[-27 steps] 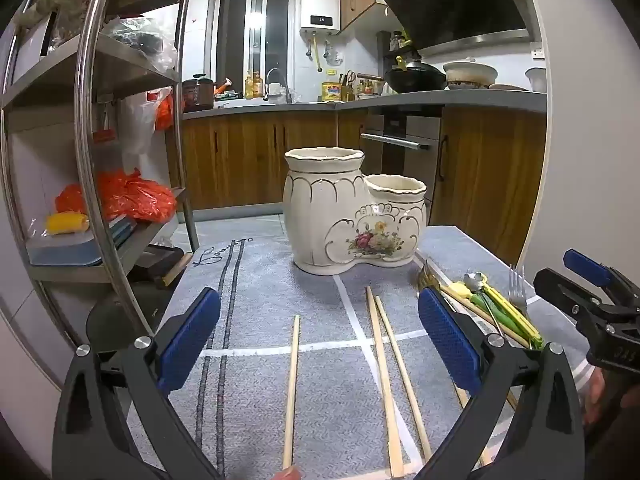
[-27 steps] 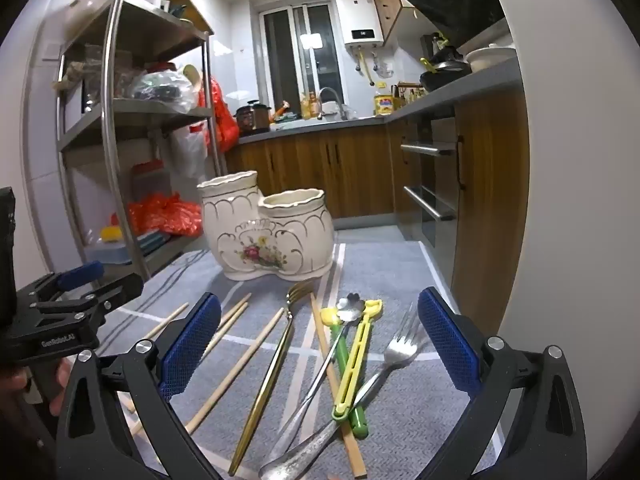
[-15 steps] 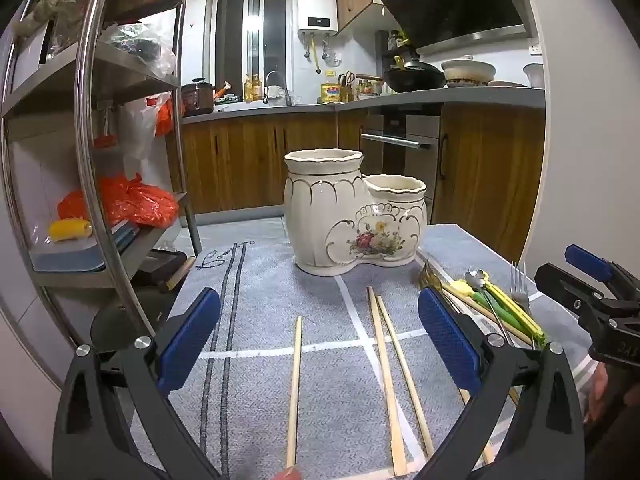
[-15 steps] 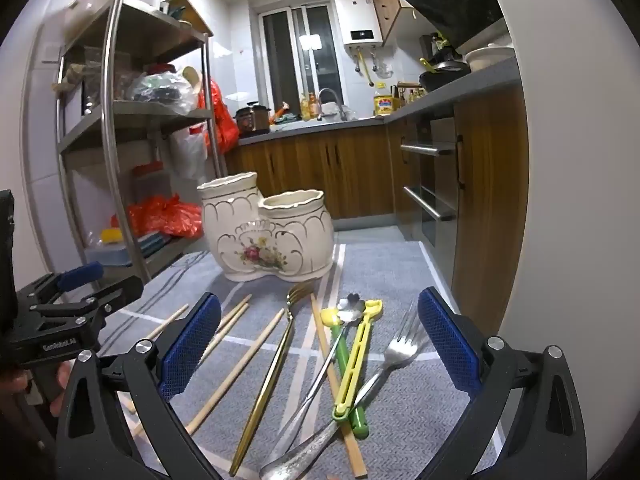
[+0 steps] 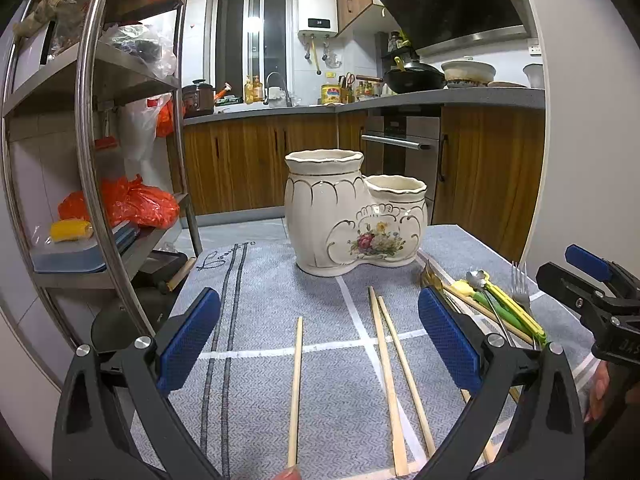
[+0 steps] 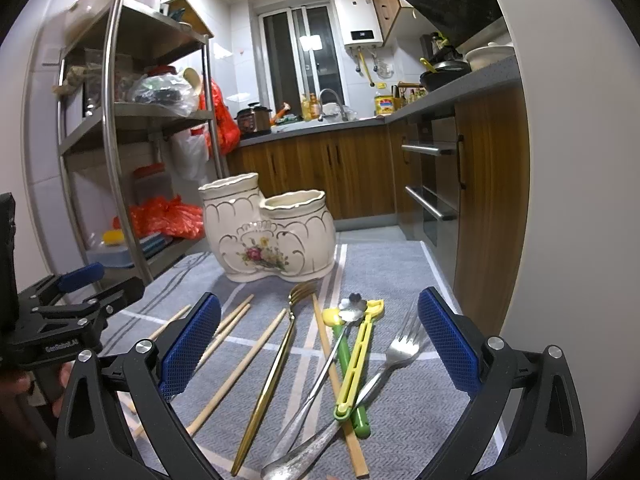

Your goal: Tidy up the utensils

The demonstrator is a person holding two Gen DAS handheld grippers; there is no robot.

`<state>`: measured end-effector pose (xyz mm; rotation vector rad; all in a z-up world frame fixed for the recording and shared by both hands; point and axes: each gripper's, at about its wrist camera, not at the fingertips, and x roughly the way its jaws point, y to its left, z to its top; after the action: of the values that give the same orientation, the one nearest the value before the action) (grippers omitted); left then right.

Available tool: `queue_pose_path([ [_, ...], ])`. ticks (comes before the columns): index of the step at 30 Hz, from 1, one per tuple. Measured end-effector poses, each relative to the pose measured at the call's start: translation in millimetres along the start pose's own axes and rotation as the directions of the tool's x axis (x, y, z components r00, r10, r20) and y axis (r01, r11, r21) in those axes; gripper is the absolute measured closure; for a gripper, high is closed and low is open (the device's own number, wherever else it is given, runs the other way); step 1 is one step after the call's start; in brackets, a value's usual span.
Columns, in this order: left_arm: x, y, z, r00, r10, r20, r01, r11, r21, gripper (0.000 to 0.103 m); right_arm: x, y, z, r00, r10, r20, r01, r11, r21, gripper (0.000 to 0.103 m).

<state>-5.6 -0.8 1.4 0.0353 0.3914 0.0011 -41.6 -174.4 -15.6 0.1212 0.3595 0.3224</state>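
Both jaws are held spread wide, nothing pinched, on the left gripper (image 5: 319, 338) and the right gripper (image 6: 319, 338). Loose wooden chopsticks (image 5: 295, 388), a slim gold fork (image 6: 267, 384) and a silver fork (image 6: 394, 360) are seen lying on the grey-clothed table (image 5: 256, 280). The cream two-pot ceramic utensil holder with painted flowers (image 5: 352, 216) is seen standing upright just behind them.

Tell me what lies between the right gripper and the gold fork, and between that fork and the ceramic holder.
Nothing visible. The right gripper, open, hovers over the gold fork, which lies uncovered on the mat. Only bare mat separates its tines from the ceramic holder.
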Motion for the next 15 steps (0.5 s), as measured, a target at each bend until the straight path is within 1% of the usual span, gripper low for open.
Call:
queue_pose_path([
  [15, 1.1, -1.4, -1.2, 1.000, 0.002, 0.001, -0.002, 1.000, -0.003, 0.005, -0.7, -0.7, 0.4, 1.000, 0.002, 0.002, -0.002, 1.000, 0.003, 0.005],
])
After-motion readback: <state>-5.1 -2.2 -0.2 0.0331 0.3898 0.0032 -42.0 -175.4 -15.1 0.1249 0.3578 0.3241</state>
